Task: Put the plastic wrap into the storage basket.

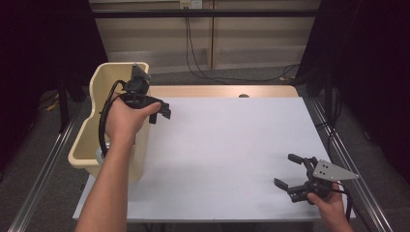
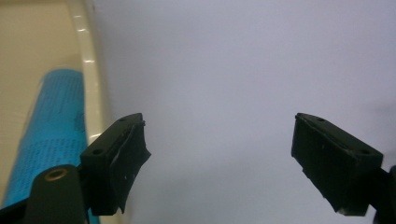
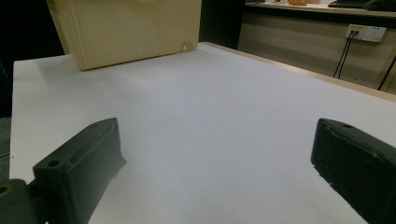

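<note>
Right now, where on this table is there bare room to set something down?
Nearly the whole white tabletop is bare, from the cream bin at its left edge across to the right gripper resting open near the front right corner. It is crowded only at the bin's rim, where the left gripper hovers open.

We can read no text, label, brand or number anywhere. The blue roll (image 2: 51,135) lying in the beige bin (image 2: 32,46) at the left carries rows of small dark print, but we find it too blurred to make out a single word.
</note>
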`<control>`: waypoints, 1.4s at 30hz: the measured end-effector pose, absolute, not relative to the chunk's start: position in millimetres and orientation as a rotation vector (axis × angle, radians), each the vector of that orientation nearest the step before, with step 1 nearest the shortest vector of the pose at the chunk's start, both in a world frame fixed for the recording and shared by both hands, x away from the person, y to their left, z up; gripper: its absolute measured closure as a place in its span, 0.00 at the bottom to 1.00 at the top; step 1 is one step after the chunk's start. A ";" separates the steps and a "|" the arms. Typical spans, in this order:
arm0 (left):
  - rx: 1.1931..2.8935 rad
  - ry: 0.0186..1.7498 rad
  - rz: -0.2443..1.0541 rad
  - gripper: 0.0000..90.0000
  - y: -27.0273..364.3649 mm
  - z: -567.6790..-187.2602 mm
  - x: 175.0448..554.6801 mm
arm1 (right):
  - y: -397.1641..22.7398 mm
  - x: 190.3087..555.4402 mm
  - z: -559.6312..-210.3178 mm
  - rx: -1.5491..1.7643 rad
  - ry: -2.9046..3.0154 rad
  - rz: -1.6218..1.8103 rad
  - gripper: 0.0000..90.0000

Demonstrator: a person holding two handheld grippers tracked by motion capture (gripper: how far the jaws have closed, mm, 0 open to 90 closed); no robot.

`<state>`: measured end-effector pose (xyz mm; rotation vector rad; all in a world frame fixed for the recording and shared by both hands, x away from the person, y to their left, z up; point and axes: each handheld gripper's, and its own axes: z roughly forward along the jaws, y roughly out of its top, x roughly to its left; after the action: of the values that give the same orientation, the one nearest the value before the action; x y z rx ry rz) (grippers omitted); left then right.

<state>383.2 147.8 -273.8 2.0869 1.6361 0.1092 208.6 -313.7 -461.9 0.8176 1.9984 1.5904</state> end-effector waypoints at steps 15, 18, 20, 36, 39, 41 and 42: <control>2.181 1.558 0.056 0.19 118.4 -303.0 377.0 | -313.3 208.4 -462.1 0.814 2.003 1.587 0.02; 2.188 1.554 0.048 0.19 114.3 -307.7 375.0 | -313.0 208.1 -461.9 0.813 2.003 1.585 0.02; 2.198 1.543 0.047 0.19 112.4 -311.8 374.0 | -312.9 208.1 -462.0 0.814 2.003 1.585 0.02; 2.264 1.514 -0.007 0.19 99.4 -349.0 365.7 | -312.4 208.3 -462.1 0.811 2.004 1.589 0.02; 2.265 1.512 -0.010 0.19 98.5 -358.0 362.9 | -312.7 208.4 -462.2 0.808 2.006 1.591 0.02; 2.265 1.506 -0.012 0.19 98.6 -363.8 361.1 | -312.4 208.5 -462.2 0.809 2.005 1.594 0.02; 2.261 1.506 -0.012 0.19 98.7 -366.6 360.0 | -312.4 208.3 -462.1 0.810 2.005 1.589 0.02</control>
<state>360.0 98.7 -366.6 2.2614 1.5063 -0.0116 208.3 -312.4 -462.1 0.8096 2.0049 1.5888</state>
